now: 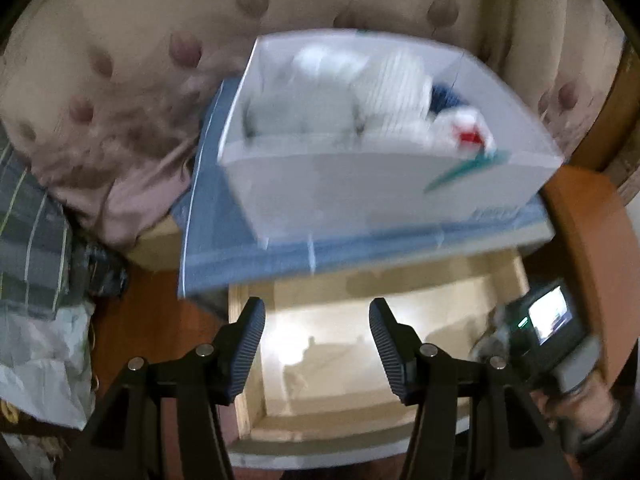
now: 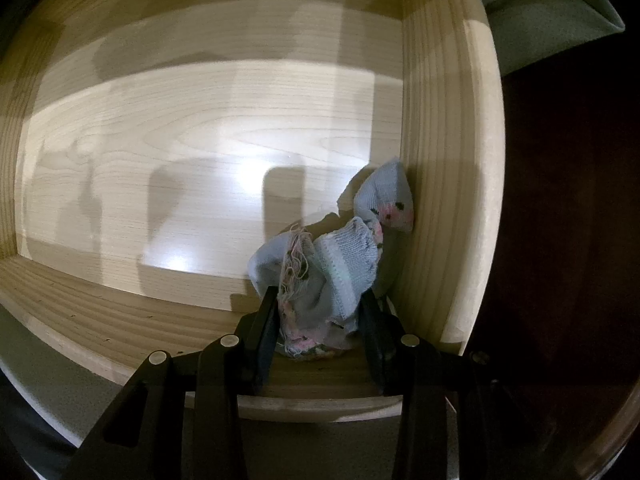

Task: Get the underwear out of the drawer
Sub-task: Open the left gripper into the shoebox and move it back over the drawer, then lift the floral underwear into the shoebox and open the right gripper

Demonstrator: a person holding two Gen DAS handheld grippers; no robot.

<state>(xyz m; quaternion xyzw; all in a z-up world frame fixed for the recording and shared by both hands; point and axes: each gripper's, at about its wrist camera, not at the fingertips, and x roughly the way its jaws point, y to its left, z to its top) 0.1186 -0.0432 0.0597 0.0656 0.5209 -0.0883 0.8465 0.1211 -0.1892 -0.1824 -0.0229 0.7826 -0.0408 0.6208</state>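
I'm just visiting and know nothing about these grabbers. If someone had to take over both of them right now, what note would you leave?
Right gripper: shut on the light blue knit garment, in the right near corner of the wooden drawer.
Left gripper: open, empty, above the drawer.
White box on the blue surface beyond the drawer already holds folded white and dark items.
Done: the drawer looks bare apart from this piece, which is gripped.
Left: lift it out, probably into the box.
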